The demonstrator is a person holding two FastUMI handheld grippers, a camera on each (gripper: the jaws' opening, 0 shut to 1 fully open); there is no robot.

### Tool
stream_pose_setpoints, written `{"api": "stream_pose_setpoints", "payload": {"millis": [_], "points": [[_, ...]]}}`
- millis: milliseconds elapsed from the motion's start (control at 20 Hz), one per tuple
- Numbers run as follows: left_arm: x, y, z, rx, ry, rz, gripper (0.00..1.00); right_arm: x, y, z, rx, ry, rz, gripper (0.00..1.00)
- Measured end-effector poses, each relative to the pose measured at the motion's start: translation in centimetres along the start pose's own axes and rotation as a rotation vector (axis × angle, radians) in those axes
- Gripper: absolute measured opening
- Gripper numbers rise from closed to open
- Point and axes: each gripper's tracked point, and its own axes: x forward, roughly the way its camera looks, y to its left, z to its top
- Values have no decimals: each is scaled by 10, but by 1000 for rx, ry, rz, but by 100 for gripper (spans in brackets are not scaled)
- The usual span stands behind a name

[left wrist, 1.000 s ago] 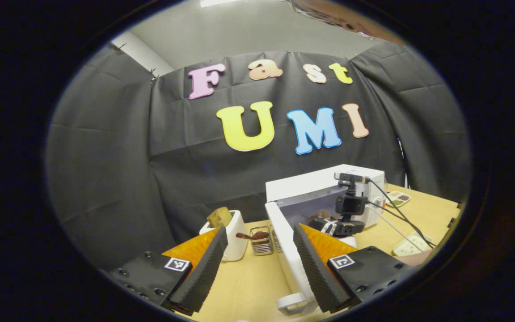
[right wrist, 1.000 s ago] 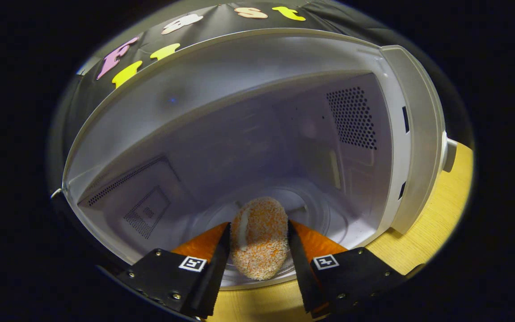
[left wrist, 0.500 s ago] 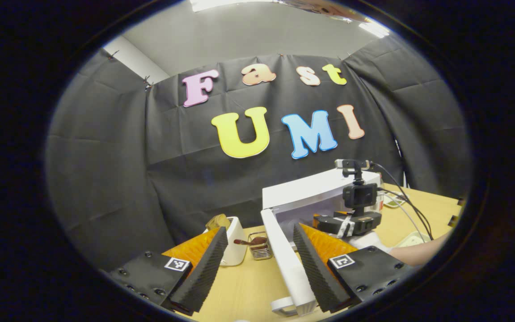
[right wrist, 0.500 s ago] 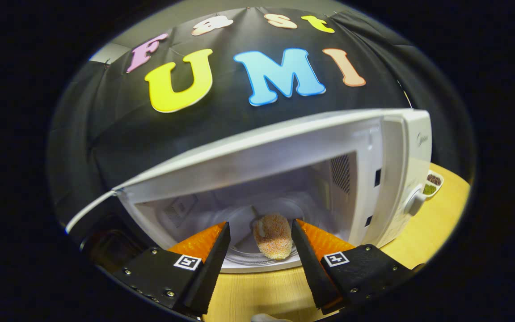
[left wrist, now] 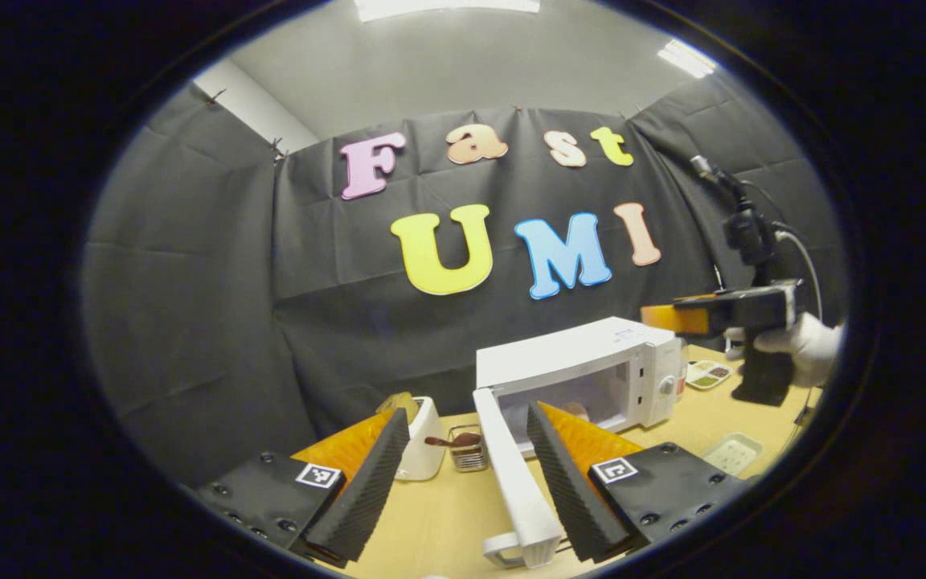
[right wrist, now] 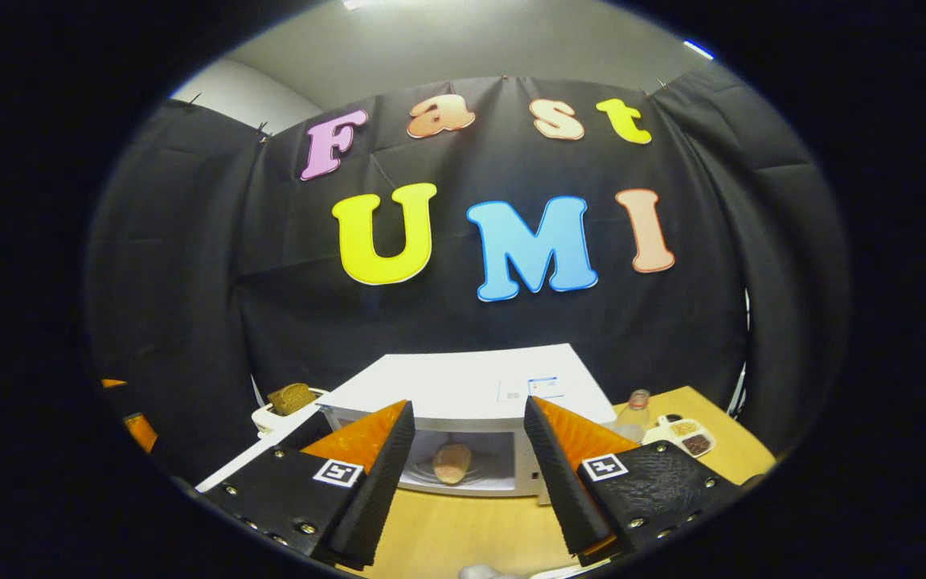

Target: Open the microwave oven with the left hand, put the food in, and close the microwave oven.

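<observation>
In the left gripper view, the left gripper is held with fingers apart, the edge of the open microwave door between them, untouched. In the right gripper view, the food is seen inside the microwave oven near the table's far edge, and the right gripper is spread wide, empty.

A staged recording booth: black cloth wall, wooden surface carrying microwave oven and toaster.

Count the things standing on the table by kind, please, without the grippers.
Microwave oven: 1
Breaded food inside it: 1
Toaster: 1
Small wire rack: 1
Bottle: 1
Divided dish: 1
Pale tray: 1
Total: 7
</observation>
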Motion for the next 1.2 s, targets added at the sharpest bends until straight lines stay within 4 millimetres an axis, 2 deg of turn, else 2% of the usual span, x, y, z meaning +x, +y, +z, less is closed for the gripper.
{"api": "stream_pose_setpoints", "payload": {"millis": [50, 200, 250, 300, 450, 550, 600, 650, 700, 750, 800, 900, 1050, 1200], "points": [[-2, 3, -1, 4, 3, 9, 98, -18, -12, 4, -17, 8, -9, 84], [-8, 12, -11, 4, 19, 44, 100, -65, -44, 8, -54, 47, -27, 84], [-10, 18, -17, 9, 31, 66, 97, -79, -52, 8, -53, 67, -27, 84], [-14, 23, -27, 22, 46, 90, 100, -90, -61, 11, -54, 76, -32, 84], [-22, 30, -54, 31, 91, 132, 97, -111, -80, 21, -67, 81, -51, 84], [-31, 36, -79, 17, 136, 168, 100, -116, -88, 27, -95, 83, -54, 84], [-36, 38, -91, 11, 153, 185, 95, -115, -89, 30, -107, 84, -52, 84], [-40, 39, -104, 4, 178, 197, 100, -114, -85, 31, -104, 89, -41, 84], [-43, 41, -118, -6, 198, 206, 100, -114, -80, 35, -95, 86, -28, 84], [-47, 44, -133, -12, 224, 220, 94, -113, -77, 40, -89, 80, -18, 84], [-51, 47, -149, -13, 257, 228, 100, -113, -74, 44, -93, 76, -9, 84], [-55, 52, -171, -13, 290, 241, 98, -114, -69, 49, -113, 63, 3, 84], [-53, 46, -196, 7, 335, 214, 100, -115, -69, 43, -108, 84, 4, 84], [-51, 36, -197, 10, 334, 179, 94, -117, -76, 42, -86, 91, -15, 84]]}}
